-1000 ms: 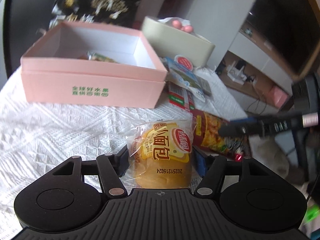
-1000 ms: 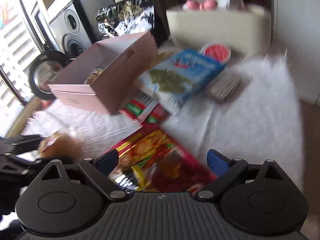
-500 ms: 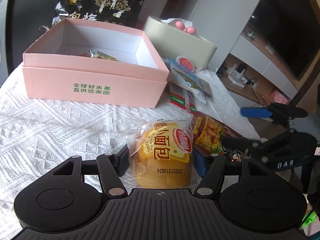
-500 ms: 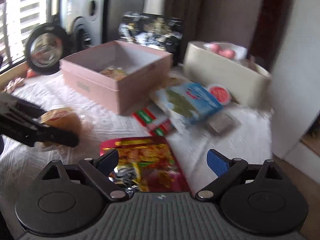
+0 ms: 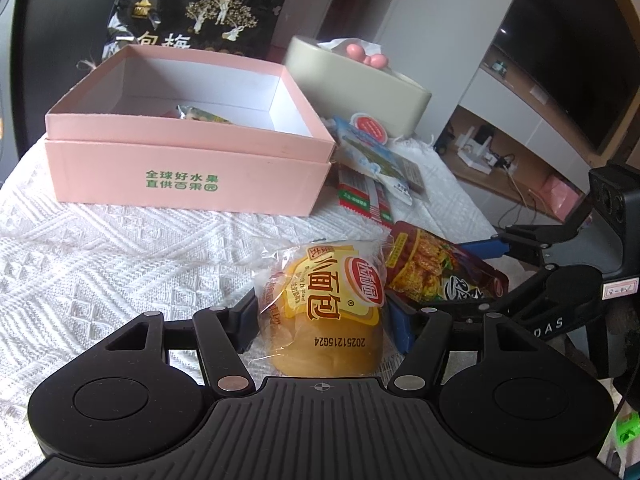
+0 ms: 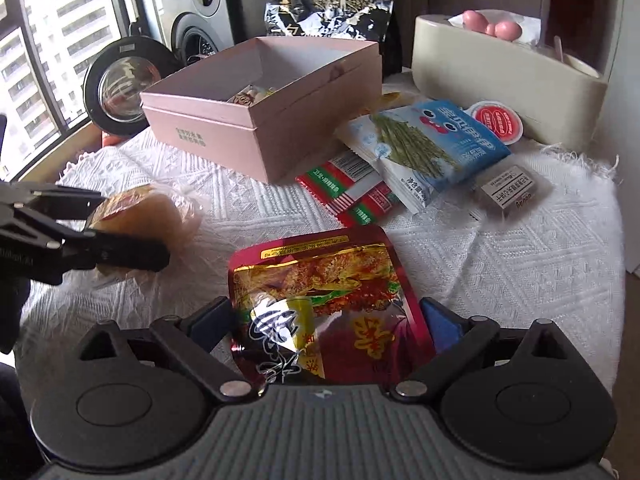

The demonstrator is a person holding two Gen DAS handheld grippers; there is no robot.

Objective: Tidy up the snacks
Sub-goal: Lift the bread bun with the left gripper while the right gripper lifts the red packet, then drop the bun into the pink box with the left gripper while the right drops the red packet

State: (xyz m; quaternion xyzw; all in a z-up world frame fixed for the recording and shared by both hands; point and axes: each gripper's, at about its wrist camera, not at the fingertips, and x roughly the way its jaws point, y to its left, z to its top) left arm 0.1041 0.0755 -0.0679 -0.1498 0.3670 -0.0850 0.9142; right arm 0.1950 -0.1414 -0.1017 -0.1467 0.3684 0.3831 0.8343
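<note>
A: What does the left camera show?
B: The left gripper [image 5: 322, 312] squeezes a round yellow bun in a clear wrapper [image 5: 322, 308], low over the white woven cloth [image 5: 100, 272]. You can read "2025121562A" on it. Far behind is the open pink cardboard box [image 5: 188, 164] with green writing.

A: And the right camera?
B: The right gripper [image 6: 328, 316] has its fingers on both sides of a shiny red snack bag [image 6: 328, 300]. I cannot tell if they press it. Only here you see a blue fish-snack packet [image 6: 424, 148] and a round black-rimmed washer door [image 6: 120, 88] far left.
</note>
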